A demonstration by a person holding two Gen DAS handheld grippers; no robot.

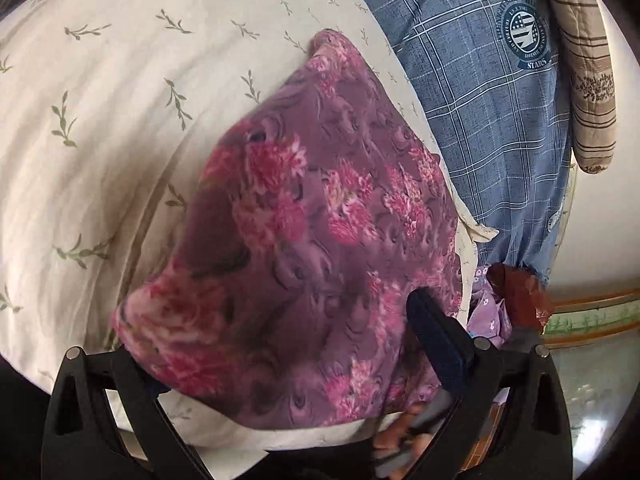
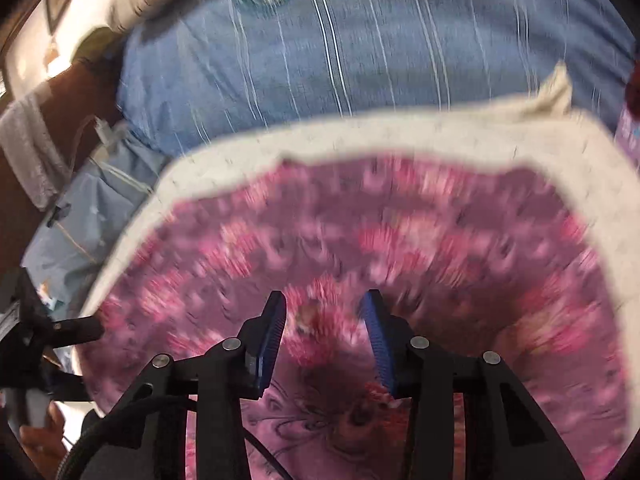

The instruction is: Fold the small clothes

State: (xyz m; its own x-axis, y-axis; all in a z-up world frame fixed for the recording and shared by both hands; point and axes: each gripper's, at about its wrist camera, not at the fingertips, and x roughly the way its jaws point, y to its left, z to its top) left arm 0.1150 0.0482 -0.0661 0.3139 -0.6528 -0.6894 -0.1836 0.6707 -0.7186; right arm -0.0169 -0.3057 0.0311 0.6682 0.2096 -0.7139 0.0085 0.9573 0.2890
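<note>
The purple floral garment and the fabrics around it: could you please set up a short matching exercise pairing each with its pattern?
Things:
1. garment
2. cream sheet
3. blue fabric
4. brown cloth

Patterns:
A. white check lines and a round "STARS" badge
B. dark stripes
C. pink flowers on purple
D. small green leaf sprigs

Pairs: 1-C, 2-D, 3-A, 4-B

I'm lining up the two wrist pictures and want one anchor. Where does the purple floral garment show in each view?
Left wrist view: the purple floral garment fills the centre and lower middle, lying on the cream leaf-print sheet.
Right wrist view: the same garment, blurred, spreads across the lower half, under the right tool.
Shared landmark: the blue plaid cloth beyond the sheet's edge, upper right in the left view and along the top in the right.
</note>
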